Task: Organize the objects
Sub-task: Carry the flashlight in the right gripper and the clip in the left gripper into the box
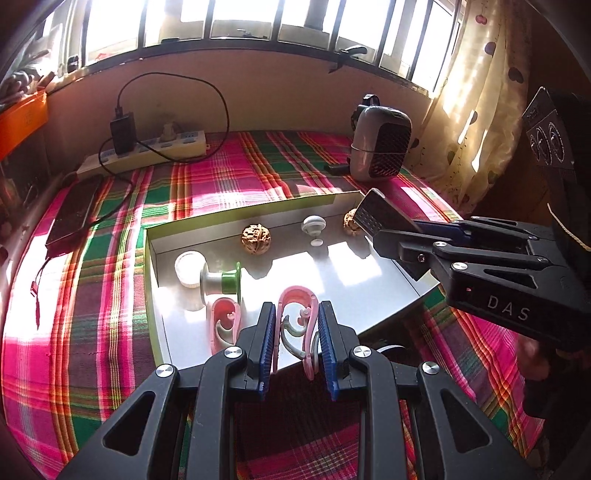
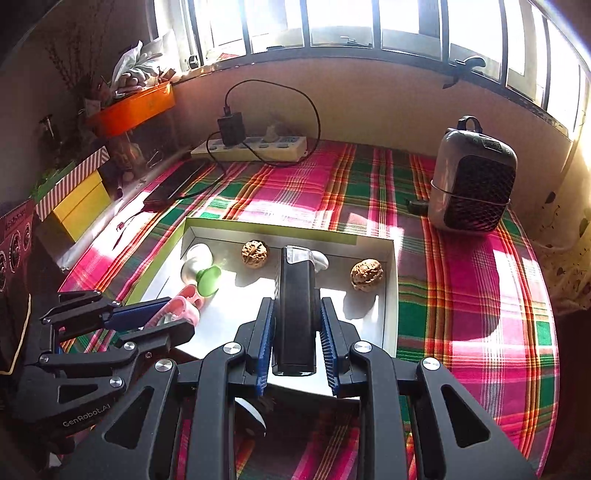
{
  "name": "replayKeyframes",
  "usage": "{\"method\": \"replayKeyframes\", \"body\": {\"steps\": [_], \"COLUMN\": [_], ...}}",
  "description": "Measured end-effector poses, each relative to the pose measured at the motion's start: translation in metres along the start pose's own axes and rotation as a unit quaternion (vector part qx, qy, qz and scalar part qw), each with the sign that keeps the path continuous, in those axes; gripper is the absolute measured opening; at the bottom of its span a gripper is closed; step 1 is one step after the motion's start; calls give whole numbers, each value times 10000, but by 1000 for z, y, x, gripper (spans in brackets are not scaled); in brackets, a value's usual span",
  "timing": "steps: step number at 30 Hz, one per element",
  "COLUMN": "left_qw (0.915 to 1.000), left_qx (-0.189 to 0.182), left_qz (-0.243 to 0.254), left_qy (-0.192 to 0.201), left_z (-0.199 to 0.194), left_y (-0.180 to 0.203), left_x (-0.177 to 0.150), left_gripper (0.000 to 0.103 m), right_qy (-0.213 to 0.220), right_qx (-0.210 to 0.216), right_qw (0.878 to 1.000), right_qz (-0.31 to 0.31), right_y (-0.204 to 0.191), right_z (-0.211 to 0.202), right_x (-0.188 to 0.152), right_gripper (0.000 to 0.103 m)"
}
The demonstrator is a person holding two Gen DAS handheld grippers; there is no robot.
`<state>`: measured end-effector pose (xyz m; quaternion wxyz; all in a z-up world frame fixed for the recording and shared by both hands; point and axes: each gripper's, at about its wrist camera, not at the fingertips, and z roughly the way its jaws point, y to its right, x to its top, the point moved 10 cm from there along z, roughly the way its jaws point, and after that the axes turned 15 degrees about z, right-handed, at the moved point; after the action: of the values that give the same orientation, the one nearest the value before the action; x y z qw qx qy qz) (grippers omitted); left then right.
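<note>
sunlit barred window (image 2: 332, 22), plaid tablecloth (image 2: 461, 295)

Right gripper (image 1: 369, 216) body reads "DAS" in pale letters. Left gripper (image 2: 162, 314) body reads "GenRobot.AI". No other print legible.

Cloth, card and plastic in hard sun

Woven plaid cloth (image 2: 461, 280), matt; smooth card tray (image 1: 155, 258) with a satin white floor; rough, wrinkled walnuts (image 2: 254, 252); glossy pink plastic clips (image 1: 295, 314); smooth matt black bar (image 2: 295, 314).
</note>
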<state>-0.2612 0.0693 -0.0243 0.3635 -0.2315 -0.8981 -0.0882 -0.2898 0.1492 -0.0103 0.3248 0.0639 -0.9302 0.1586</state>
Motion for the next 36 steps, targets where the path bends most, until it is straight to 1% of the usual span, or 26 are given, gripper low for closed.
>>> {"method": "replayKeyframes", "body": {"steps": [9, 14, 22, 28, 36], "left_qw": [9999, 9998, 9995, 9991, 9991], "left_qx": [-14, -1, 7, 41, 43], "left_qz": [-43, -146, -188, -230, -237], "left_qy": [-94, -165, -249, -350, -344], "left_z": [19, 30, 39, 47, 49], "left_y": [-4, -10, -15, -18, -17], "left_x": [3, 1, -1, -5, -5], "left_gripper": [21, 21, 21, 21, 21], "right_qy": [-284, -391, -498, -591, -691], "right_qx": [94, 114, 145, 161, 121], "right_qw": [9995, 9991, 9986, 9981, 9975], "right_qz": [135, 93, 95, 83, 60], "right_y": [-2, -4, -6, -9, -12], "right_z": [36, 51, 67, 77, 89], "right_x": [13, 18, 23, 20, 17], "right_gripper": [25, 25, 25, 25, 25]}}
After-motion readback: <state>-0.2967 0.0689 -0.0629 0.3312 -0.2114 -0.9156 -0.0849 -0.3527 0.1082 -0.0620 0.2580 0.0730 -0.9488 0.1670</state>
